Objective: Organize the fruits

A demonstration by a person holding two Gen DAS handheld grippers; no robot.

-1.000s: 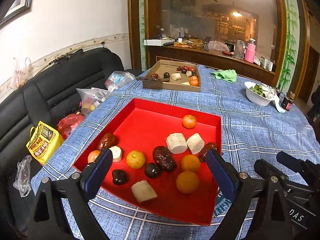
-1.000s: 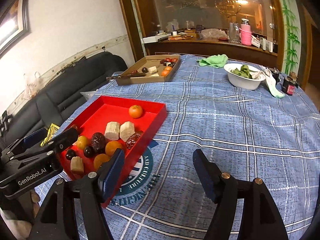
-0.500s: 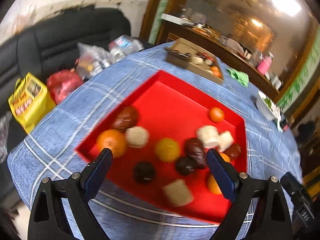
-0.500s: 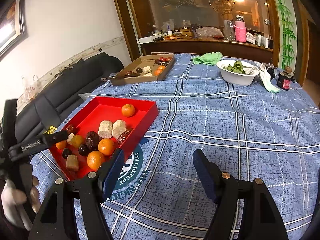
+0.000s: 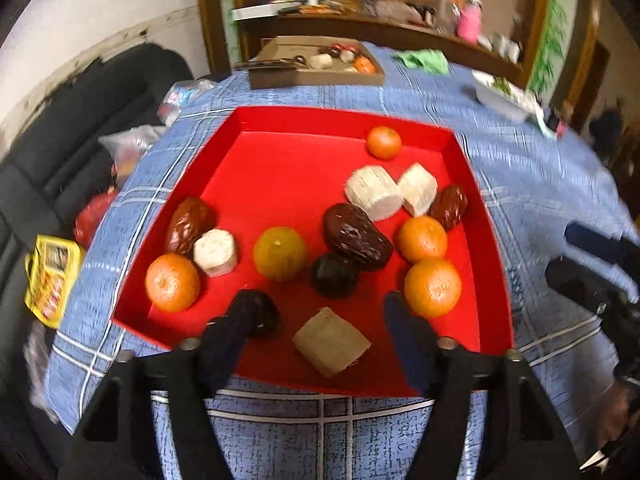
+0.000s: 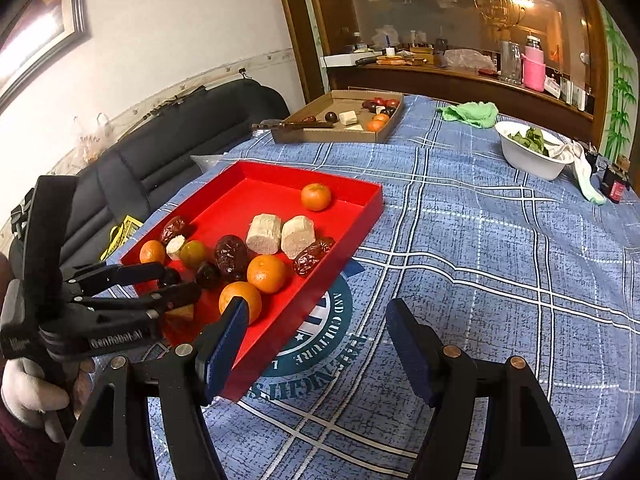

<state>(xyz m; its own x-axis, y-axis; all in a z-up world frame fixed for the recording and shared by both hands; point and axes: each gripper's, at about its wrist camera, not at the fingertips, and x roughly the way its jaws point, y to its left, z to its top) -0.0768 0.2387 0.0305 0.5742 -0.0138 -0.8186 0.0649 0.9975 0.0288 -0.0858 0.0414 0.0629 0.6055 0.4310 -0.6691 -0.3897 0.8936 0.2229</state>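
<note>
A red tray (image 5: pixel 280 128) (image 6: pixel 360 200) on the blue checked tablecloth holds several oranges, dark dates, dark round fruits and pale cut chunks. My left gripper (image 5: pixel 320 320) (image 6: pixel 176 282) is open, low over the tray's near edge. A tan chunk (image 5: pixel 332 342) lies between its fingers, and a dark round fruit (image 5: pixel 260 316) sits by the left fingertip. An orange (image 5: pixel 432 286) lies just beyond the right fingertip. My right gripper (image 6: pixel 316 320) is open and empty above the cloth, to the right of the tray.
A cardboard box (image 6: pixel 340 120) (image 5: pixel 316 64) with more fruit and a knife stands at the table's far side. A white bowl of greens (image 6: pixel 528 148) and a green cloth (image 6: pixel 472 114) are far right. A black sofa (image 6: pixel 160 140) with bags runs along the left.
My left gripper has swung back to face the tray squarely and dropped closer, now straddling the tan chunk. My right gripper has shifted a little nearer the tray.
</note>
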